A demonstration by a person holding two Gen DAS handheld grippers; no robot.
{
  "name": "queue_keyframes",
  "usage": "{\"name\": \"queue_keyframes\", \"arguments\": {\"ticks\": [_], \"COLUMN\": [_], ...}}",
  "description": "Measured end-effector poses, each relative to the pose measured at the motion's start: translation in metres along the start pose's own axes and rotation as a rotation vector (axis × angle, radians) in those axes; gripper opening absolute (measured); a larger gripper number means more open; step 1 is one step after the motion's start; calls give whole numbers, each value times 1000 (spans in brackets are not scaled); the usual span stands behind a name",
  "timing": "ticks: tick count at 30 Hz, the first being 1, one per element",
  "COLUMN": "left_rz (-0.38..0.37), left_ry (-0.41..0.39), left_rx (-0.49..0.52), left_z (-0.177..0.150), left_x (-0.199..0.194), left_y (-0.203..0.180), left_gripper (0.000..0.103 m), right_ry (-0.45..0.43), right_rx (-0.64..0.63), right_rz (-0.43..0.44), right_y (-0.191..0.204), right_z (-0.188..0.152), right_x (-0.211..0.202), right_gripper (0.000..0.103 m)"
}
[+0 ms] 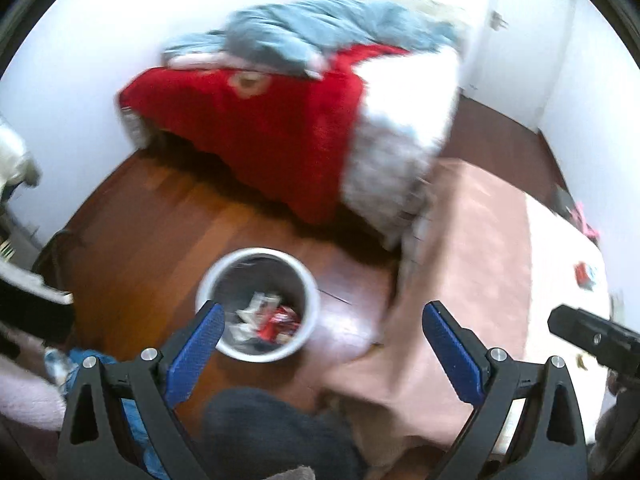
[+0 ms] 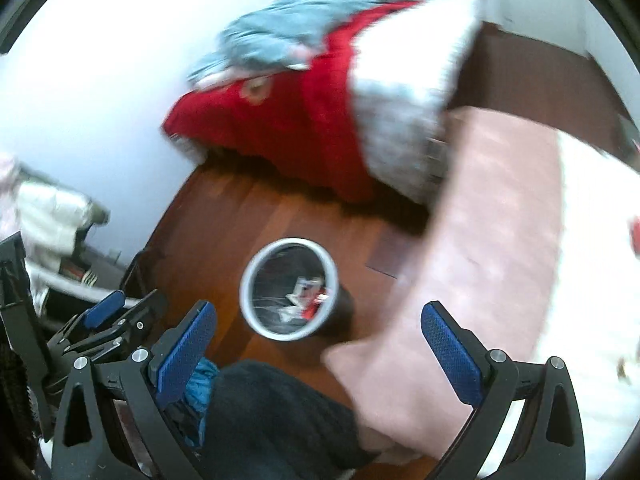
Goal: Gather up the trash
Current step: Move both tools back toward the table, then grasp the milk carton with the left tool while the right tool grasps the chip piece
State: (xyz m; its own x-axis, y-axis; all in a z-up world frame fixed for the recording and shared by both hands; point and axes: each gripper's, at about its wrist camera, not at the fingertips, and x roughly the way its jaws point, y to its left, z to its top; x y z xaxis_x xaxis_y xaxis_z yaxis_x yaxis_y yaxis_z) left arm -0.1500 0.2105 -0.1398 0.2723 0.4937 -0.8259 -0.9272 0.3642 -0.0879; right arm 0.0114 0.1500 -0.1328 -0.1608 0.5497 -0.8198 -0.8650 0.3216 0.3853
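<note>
A round grey trash bin (image 1: 258,304) stands on the wooden floor and holds red and white wrappers (image 1: 276,320). It also shows in the right wrist view (image 2: 289,288). My left gripper (image 1: 324,332) is open and empty, above the bin and a little to its right. My right gripper (image 2: 320,332) is open and empty, above the floor near the bin. The left gripper shows at the lower left of the right wrist view (image 2: 108,316). A small red and white piece (image 1: 585,275) lies on the white surface at the right.
A bed with a red blanket (image 1: 264,120) and blue-grey bedding (image 1: 320,28) stands behind the bin. A pink cloth (image 1: 460,264) drapes over a white surface (image 1: 560,280) at the right. A dark-trousered leg (image 2: 272,420) is below. Clutter lies at the left.
</note>
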Motion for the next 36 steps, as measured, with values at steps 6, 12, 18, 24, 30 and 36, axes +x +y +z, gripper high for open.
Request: {"name": "queue_keyframes", "arguments": {"ticks": [6, 12, 18, 24, 30, 36], "left_rz": [-107, -124, -88, -74, -78, -133], "left_ry": [96, 175, 240, 259, 243, 212], "left_rx": [178, 363, 429, 445, 460, 503], "left_z": [-26, -67, -98, -105, -98, -77], "left_x": [51, 96, 127, 134, 132, 127], "left_y": [-135, -252, -311, -321, -327, -358], "left_gripper": [101, 101, 101, 101, 101, 101], "right_ry": [10, 41, 120, 74, -24, -98], "right_rx": [258, 395, 494, 565, 576, 564], "right_rz": [-174, -362, -410, -362, -337, -352], "right_y": [-154, -299, -385, -407, -401, -407], "right_z": [-43, -71, -91, -108, -110, -89], "right_x": [-38, -61, -50, -40, -51, -81], "right_gripper": [103, 103, 85, 38, 7, 6]}}
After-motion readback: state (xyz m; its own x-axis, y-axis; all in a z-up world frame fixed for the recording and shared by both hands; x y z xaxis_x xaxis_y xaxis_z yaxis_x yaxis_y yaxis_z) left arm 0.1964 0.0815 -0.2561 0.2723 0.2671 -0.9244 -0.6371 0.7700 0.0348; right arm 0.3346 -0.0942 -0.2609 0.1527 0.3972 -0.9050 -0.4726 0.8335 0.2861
